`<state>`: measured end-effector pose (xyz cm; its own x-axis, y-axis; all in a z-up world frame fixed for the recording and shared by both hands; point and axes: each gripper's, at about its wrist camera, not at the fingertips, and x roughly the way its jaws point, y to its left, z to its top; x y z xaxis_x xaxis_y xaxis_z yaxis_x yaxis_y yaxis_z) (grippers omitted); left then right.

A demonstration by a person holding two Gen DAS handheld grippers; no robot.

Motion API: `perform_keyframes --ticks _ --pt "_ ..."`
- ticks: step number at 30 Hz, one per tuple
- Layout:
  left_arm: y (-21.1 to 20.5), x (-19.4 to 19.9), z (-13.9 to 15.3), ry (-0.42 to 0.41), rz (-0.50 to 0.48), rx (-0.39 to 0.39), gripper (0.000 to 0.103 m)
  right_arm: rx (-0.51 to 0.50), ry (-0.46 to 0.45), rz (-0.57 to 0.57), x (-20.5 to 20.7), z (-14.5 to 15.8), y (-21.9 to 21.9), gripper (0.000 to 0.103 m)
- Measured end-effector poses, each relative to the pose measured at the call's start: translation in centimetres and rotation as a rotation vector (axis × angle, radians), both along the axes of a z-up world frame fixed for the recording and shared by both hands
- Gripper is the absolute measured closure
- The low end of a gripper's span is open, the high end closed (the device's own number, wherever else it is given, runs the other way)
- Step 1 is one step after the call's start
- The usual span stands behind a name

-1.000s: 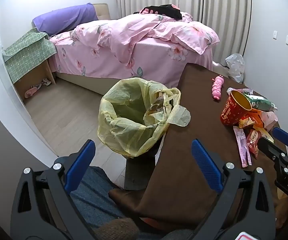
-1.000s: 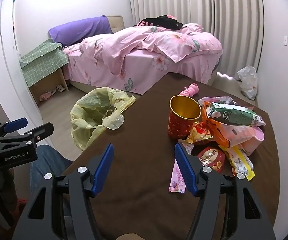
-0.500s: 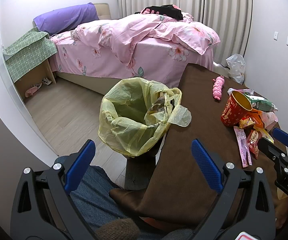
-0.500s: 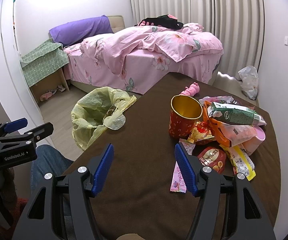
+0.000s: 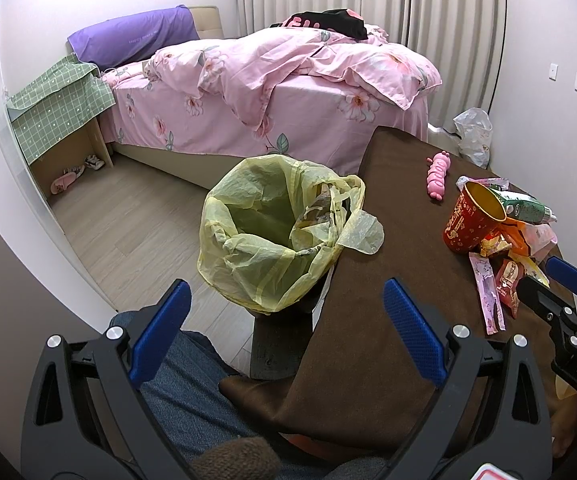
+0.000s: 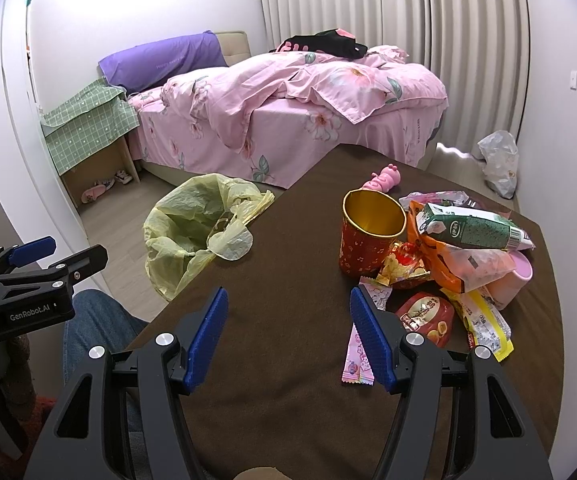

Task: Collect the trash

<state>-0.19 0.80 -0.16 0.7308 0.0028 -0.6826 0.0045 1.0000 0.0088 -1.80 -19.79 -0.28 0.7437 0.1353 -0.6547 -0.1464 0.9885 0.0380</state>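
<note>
Both claws, left claw (image 5: 284,308) and right claw (image 6: 286,332), are held wide open and empty; the lined bin (image 5: 276,232) is kept at ten o'clock of the wrapper pile (image 6: 440,272) for short drops.

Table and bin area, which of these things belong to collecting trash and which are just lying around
For the job:
red paper cup
green carton
pink striped wrapper
red snack packet
yellow wrapper
yellow bin bag

Just lying about:
pink toy
bed
purple pillow
slippers
</note>
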Motion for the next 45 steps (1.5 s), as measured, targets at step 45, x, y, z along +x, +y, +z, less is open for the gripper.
perform_keyframes --ticks 45 --pt "-0.02 0.0 0.03 -0.002 0.0 0.0 0.011 0.007 0.002 0.002 0.04 -0.03 -0.01 0.043"
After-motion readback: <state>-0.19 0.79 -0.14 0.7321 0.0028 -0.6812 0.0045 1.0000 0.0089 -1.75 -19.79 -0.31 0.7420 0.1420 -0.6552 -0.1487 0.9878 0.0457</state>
